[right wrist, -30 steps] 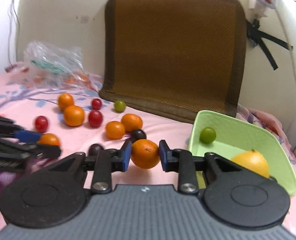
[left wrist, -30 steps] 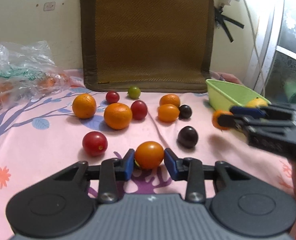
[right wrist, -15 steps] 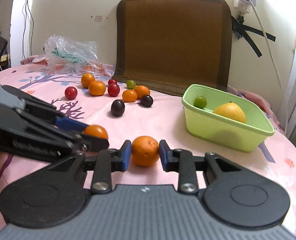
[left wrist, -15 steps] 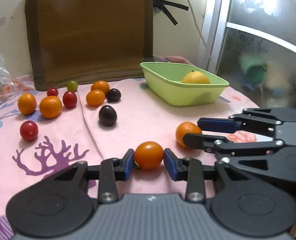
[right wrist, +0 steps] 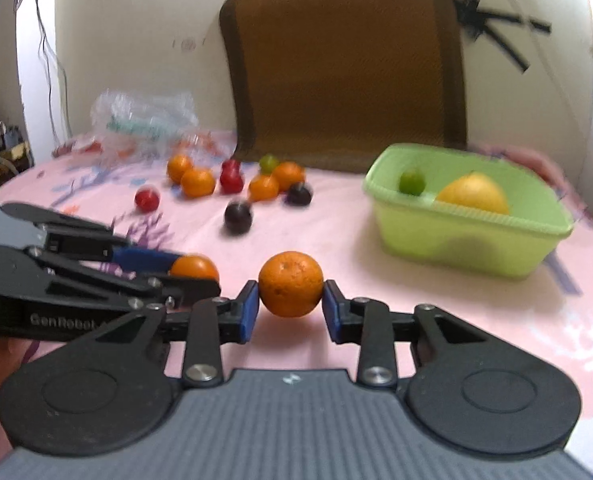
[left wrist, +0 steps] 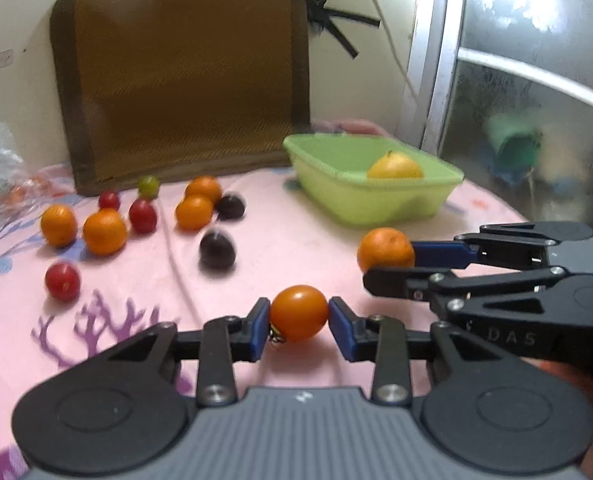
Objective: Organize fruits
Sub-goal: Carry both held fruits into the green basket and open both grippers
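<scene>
My left gripper (left wrist: 298,322) is shut on a smooth orange tomato (left wrist: 298,312), held above the pink cloth. My right gripper (right wrist: 290,307) is shut on a small mandarin (right wrist: 290,289); it also shows at the right of the left wrist view (left wrist: 385,249). The two grippers are side by side near the front. A green plastic basket (right wrist: 468,236) stands ahead to the right and holds a yellow citrus (right wrist: 474,194) and a green fruit (right wrist: 411,181). Several mandarins, red tomatoes and dark plums (left wrist: 217,250) lie loose on the cloth to the left.
A brown woven mat (left wrist: 184,68) leans on the wall behind the fruit. A clear plastic bag (right wrist: 144,118) with more fruit lies at the far left. A window frame (left wrist: 436,60) and a cable are at the right. The table's edge curves round beyond the basket.
Both grippers, each holding its fruit, have shifted slightly; the basket and loose fruit look a little nearer and blurred by motion. Both grips are unchanged.
</scene>
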Demonstrator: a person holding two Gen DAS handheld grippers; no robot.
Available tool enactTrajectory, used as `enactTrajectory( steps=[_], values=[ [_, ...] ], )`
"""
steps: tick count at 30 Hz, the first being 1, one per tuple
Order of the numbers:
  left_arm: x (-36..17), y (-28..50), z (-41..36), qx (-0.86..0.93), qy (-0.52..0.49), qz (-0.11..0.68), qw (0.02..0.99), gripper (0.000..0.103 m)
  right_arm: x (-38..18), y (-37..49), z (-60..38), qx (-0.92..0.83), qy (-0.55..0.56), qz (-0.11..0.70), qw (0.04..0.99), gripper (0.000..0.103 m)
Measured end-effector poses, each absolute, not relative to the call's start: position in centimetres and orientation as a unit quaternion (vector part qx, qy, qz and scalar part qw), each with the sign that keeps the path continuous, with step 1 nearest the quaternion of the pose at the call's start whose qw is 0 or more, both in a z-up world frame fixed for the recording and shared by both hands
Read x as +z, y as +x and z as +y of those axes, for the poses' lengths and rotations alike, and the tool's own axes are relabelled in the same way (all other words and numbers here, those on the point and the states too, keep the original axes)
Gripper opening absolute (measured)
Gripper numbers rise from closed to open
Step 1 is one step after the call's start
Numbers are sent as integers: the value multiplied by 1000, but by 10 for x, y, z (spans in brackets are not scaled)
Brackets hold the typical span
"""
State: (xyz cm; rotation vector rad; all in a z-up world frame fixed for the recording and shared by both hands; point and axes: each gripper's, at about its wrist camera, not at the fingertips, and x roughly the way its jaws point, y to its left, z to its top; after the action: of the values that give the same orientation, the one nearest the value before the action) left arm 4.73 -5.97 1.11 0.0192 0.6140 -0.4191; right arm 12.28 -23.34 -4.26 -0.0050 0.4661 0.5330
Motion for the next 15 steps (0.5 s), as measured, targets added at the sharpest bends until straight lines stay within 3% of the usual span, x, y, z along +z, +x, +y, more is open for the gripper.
enactTrajectory(
  steps=[8, 15],
  values=[
    [65, 118, -95, -228, -20, 256, 939, 33, -8, 155, -278, 161, 15, 131, 978, 37],
    [48, 171, -142, -214, 2, 272, 938, 33, -24, 220, -322, 76, 79, 180, 978, 37]
  ],
)
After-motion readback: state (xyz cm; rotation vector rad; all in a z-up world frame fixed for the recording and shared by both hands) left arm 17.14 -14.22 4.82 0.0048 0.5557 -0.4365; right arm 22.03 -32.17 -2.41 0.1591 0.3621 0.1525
